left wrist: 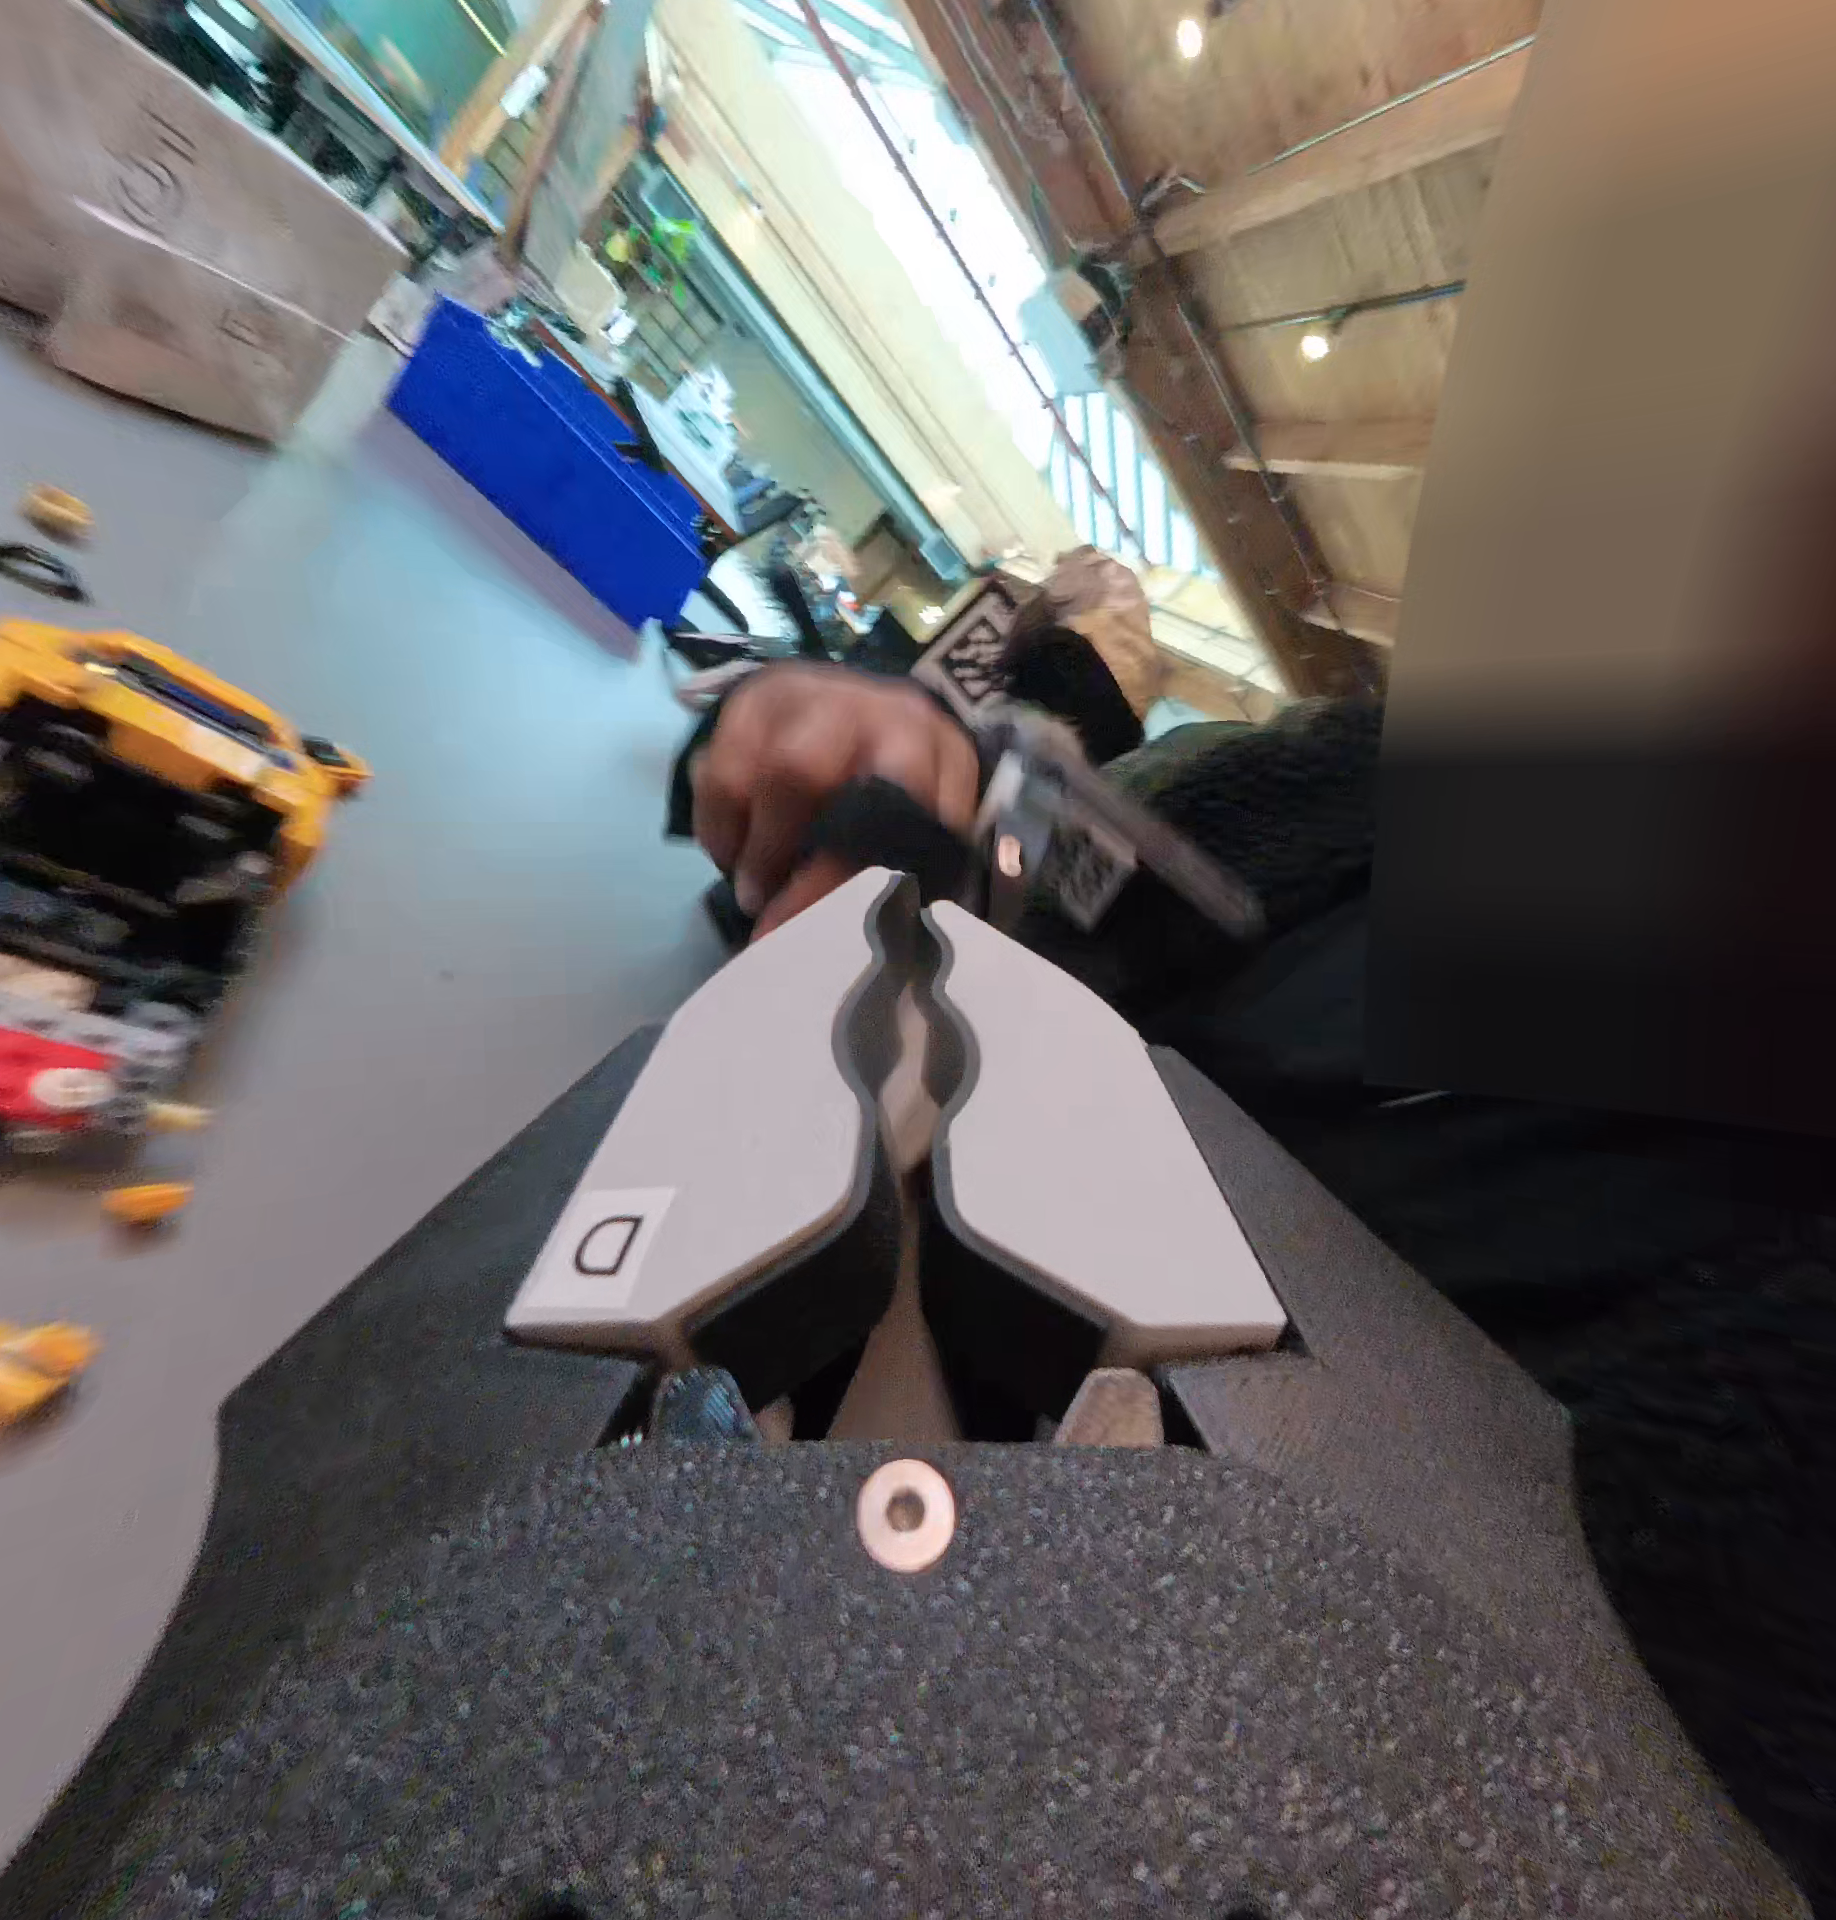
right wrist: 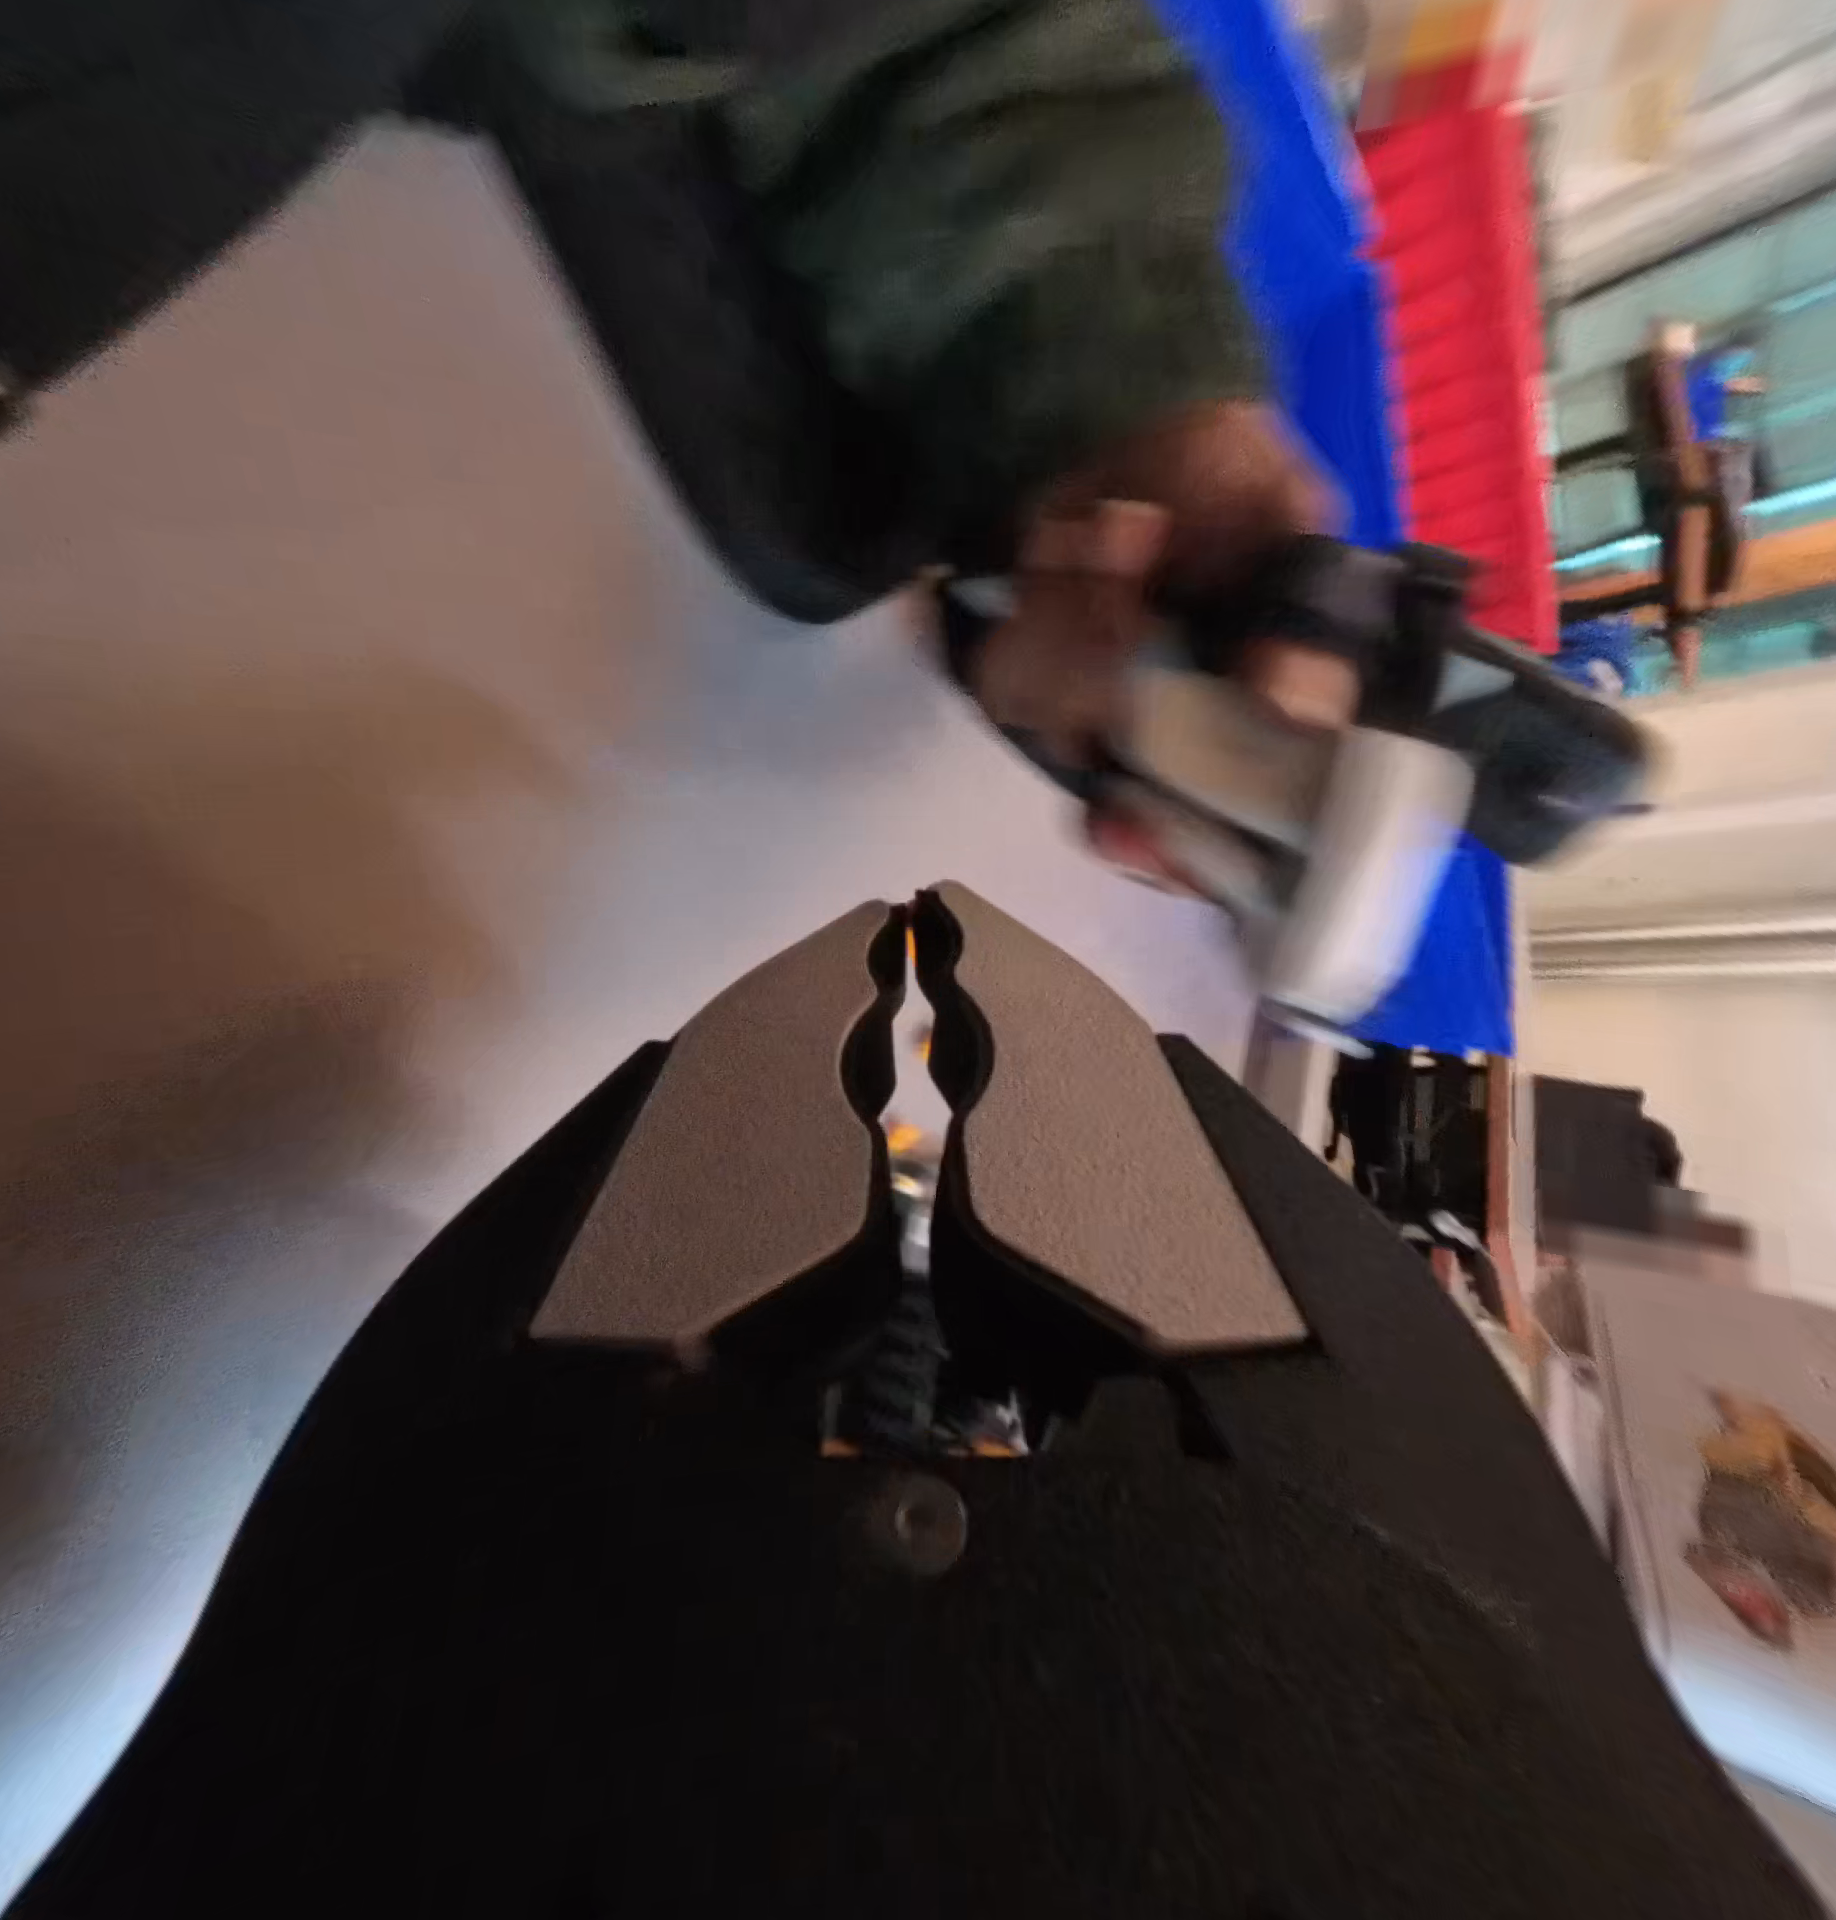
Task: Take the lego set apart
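Note:
The lego set (left wrist: 114, 790), a yellow and black car with a red part below it, lies on the grey table (left wrist: 446, 831) at the far left of the left wrist view. It also shows blurred at the lower right of the right wrist view (right wrist: 1766, 1507). My left gripper (left wrist: 909, 899) is shut, with nothing visible between its pads, and is raised off the table to the right of the set. My right gripper (right wrist: 914, 906) is shut, and a thin yellow lego piece (right wrist: 909, 948) shows as a sliver between its tips. More yellow and black shows through the gap lower down.
Loose yellow pieces (left wrist: 145, 1200) lie on the table near the set. Cardboard boxes (left wrist: 166, 239) and a blue bin (left wrist: 550, 468) stand at the table's far side. A person's hand (left wrist: 831, 769) is just beyond my left fingertips. The other hand (right wrist: 1153, 582) shows blurred ahead of my right gripper.

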Tool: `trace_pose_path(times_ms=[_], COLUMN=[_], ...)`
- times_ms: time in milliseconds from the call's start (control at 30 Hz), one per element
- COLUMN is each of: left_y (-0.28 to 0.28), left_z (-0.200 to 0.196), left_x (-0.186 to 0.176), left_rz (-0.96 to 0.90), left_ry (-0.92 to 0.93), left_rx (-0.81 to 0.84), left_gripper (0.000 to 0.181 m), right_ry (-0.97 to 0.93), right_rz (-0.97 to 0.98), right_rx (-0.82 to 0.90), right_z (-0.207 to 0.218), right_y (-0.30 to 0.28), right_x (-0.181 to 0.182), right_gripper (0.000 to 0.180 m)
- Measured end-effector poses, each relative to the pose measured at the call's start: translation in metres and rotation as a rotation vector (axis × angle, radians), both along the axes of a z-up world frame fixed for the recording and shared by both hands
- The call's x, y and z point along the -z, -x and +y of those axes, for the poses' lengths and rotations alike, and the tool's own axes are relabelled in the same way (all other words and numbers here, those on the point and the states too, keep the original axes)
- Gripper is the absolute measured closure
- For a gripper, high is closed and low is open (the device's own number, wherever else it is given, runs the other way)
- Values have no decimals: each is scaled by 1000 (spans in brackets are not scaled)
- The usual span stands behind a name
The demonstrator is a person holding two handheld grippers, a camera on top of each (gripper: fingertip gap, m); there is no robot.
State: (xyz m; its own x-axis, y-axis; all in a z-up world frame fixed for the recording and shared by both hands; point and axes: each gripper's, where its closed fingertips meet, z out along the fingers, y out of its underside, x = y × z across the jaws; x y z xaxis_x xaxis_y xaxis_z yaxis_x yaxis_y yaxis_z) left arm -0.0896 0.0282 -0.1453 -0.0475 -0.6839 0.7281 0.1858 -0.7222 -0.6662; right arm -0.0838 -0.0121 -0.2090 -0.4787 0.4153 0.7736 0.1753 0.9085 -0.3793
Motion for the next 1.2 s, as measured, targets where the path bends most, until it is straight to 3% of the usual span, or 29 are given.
trace_pose_path(times_ms=[67, 167, 267, 333, 433, 600, 733, 833, 1200], left_y=[-8, -6, 2, -1, -6, -9, -14, -17, -18], left_z=[0, 6, 14, 8, 0, 4, 3, 0, -6], left_x=[22, 30, 36, 36, 32, 20, 15, 16, 18], left_rz=[216, 226, 312, 317, 352, 486, 541, 552, 509], left_ry=[-103, -85, -166, -199, -331, -661, -746, -748, -649], left_rx=[-52, -84, -133, -100, -90, -245, -290, -269, -201], left_gripper=[181, 181, 181, 169, 164, 161, 162, 172, 172], right_ry=[-97, -16, -34, 7, 239, 1079, 1494, 1596, 1776], right_rz=[55, 128, 165, 196, 251, 244, 114, 49, -101], right_rx=[33, 92, 79, 78, 83, 70, 46, 30, -17], right_z=[8, 33, 30, 31, 30, 41, 42, 37, 36], right_y=[4, 0, 0, 0, -1, -3, 1, 4, -1], right_x=[17, -17, -16, -21, -39, -68, -66, -62, -57], right_gripper=[178, 178, 178, 178, 178, 178, 178, 178, 178])
